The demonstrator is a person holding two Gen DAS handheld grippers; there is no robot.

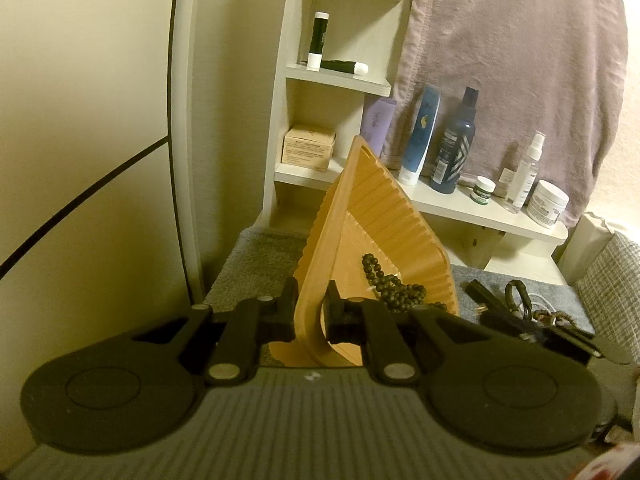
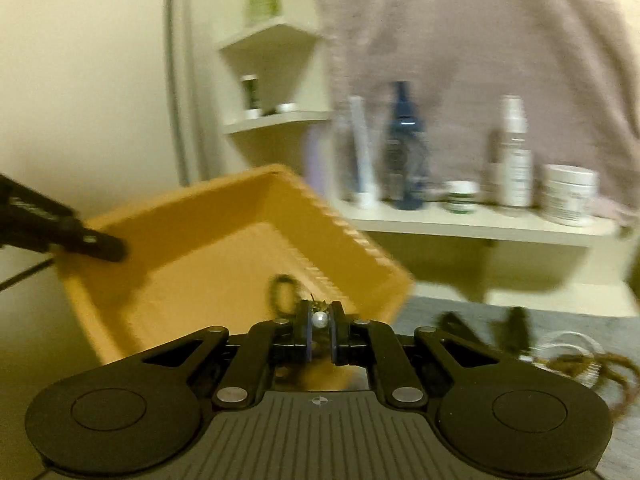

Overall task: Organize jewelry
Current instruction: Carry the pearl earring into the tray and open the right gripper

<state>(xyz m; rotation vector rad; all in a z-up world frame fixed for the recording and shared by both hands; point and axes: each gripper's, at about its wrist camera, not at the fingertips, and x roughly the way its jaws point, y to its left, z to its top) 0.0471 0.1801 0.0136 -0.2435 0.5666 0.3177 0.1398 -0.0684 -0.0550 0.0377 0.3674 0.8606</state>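
Left gripper (image 1: 311, 312) is closed on the rim of the wooden tray (image 1: 384, 216), which stands tilted on its edge straight ahead of it. Dark bead bracelet (image 1: 390, 286) lies inside the tray, just right of the gripper. More jewelry (image 1: 532, 312) lies on the grey worktop (image 1: 256, 264) further to the right.

Right gripper (image 2: 320, 322) is nearly closed and pinches a small pearl piece (image 2: 319, 319) between its 2 pads. Directly beyond it the tray (image 2: 192, 256) opens toward the camera, with the left gripper (image 2: 100, 246) on its left rim. This view is blurred.
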